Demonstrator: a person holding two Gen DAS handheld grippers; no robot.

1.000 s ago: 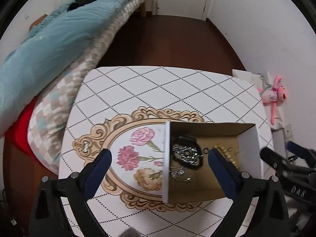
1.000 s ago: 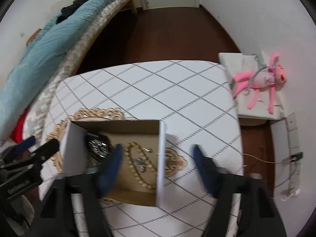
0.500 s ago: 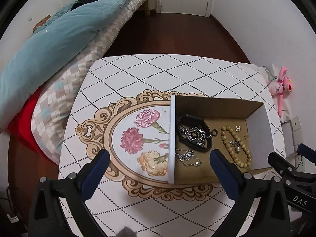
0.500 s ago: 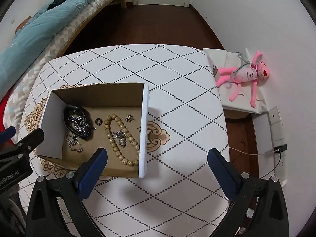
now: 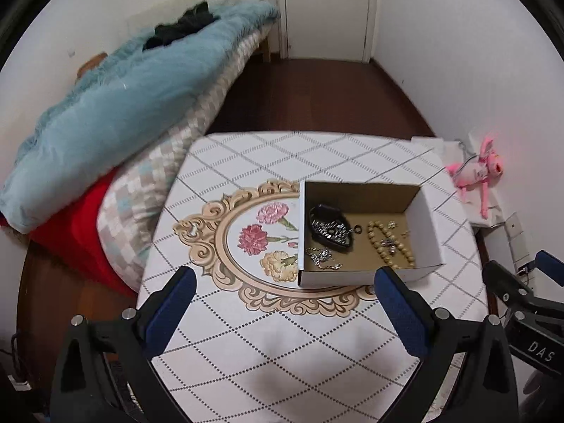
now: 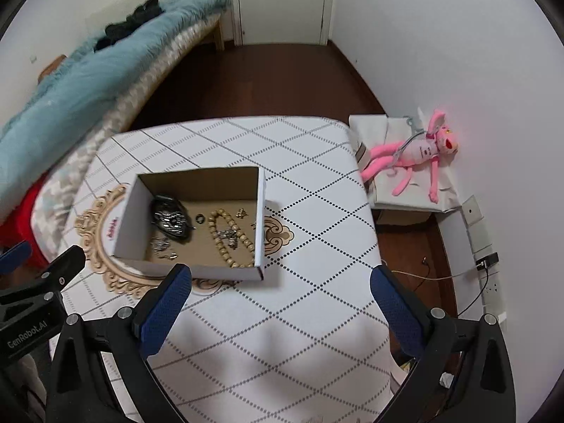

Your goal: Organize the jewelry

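Observation:
An open white cardboard box [image 5: 428, 225] [image 6: 127, 218] stands on the table. Inside lie a black tray with a silver chain [image 5: 329, 229] [image 6: 171, 219], a loose silver chain [image 5: 320, 257] [image 6: 163, 246], a small dark ring [image 5: 357, 229] [image 6: 200, 218], a tan bead bracelet [image 5: 389, 248] [image 6: 231, 238] and small earrings [image 5: 391, 224] [image 6: 241, 213]. My left gripper [image 5: 285, 290] is open and empty, above the table in front of the box. My right gripper [image 6: 280, 289] is open and empty, in front of the box's right corner.
The table [image 5: 282, 345] [image 6: 317, 190] has a diamond-pattern cloth with a gold floral frame [image 5: 225, 243]. A bed with a blue duvet [image 5: 116, 116] lies to the left. A pink plush toy [image 6: 416, 151] lies on a low white stand at the right. Dark wood floor lies behind.
Both grippers have pulled back and risen away from the box, which now sits farther off and fully in view. Both stay open and empty.

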